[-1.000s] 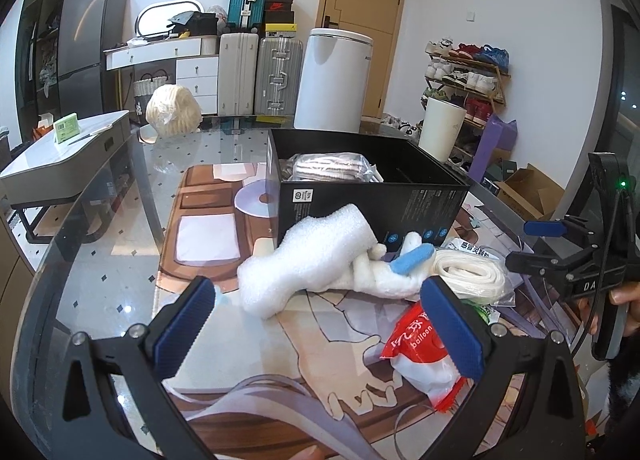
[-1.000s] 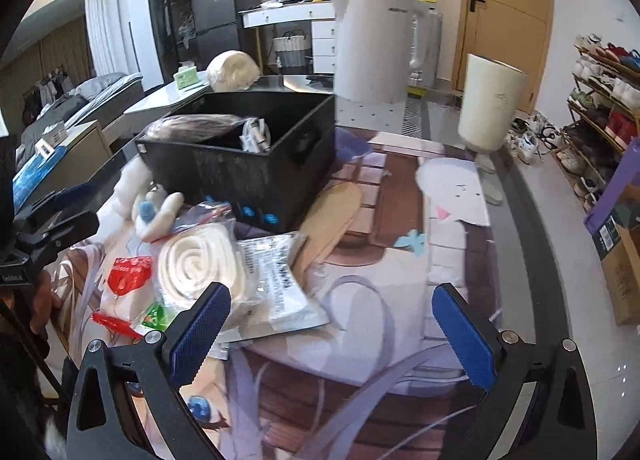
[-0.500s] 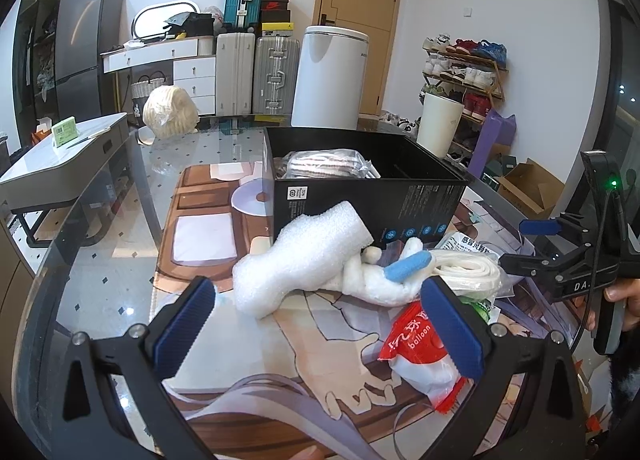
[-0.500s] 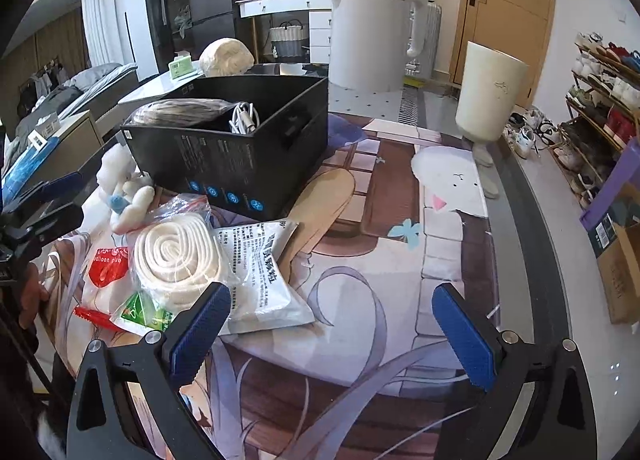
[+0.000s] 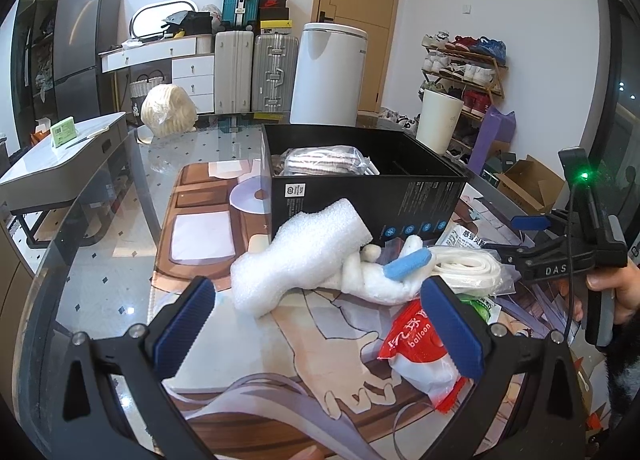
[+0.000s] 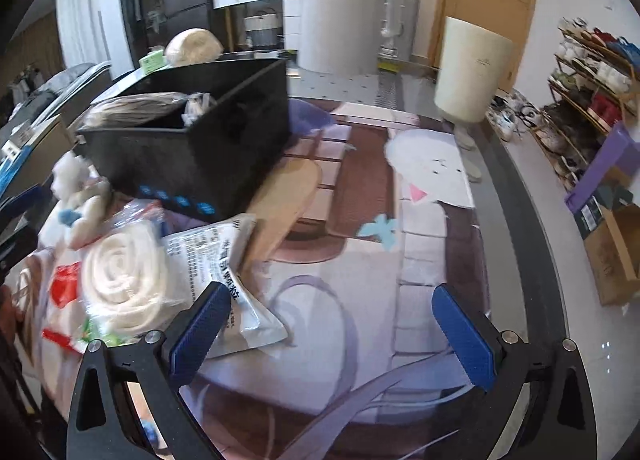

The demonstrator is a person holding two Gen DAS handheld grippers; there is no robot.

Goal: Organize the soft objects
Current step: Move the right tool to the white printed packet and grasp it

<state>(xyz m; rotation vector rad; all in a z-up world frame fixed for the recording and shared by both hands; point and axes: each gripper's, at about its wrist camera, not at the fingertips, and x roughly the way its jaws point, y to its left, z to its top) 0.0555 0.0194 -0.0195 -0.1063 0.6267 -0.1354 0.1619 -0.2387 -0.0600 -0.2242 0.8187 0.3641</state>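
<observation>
**Q:** Left wrist view first: what is in front of you?

**A:** My left gripper [image 5: 316, 324] hangs over the bench [image 5: 100, 280] with its blue pads spread wide, gripping nothing. Just beyond them lies a white foam wrap [image 5: 304, 252], leaning against the near wall of a black box [image 5: 360, 200]. Touching the foam on its right is a white plush toy [image 5: 376, 280] with a blue patch. A red and white balloon packet [image 5: 420, 344] sits partly behind my right-hand pad. A coil of white rope [image 5: 468, 268] in clear plastic lies beside the toy. The box already holds a bagged grey bundle [image 5: 320, 160].

**Q:** And the other side?

**A:** My right gripper [image 6: 332, 324] is also released, jaws wide apart, above the printed mat [image 6: 360, 280]. Its left pad overlaps the corner of a white printed pouch [image 6: 216, 256], though I cannot tell whether they touch. In the left wrist view, my right hand [image 5: 616, 288] grips that tool's handle.
</observation>
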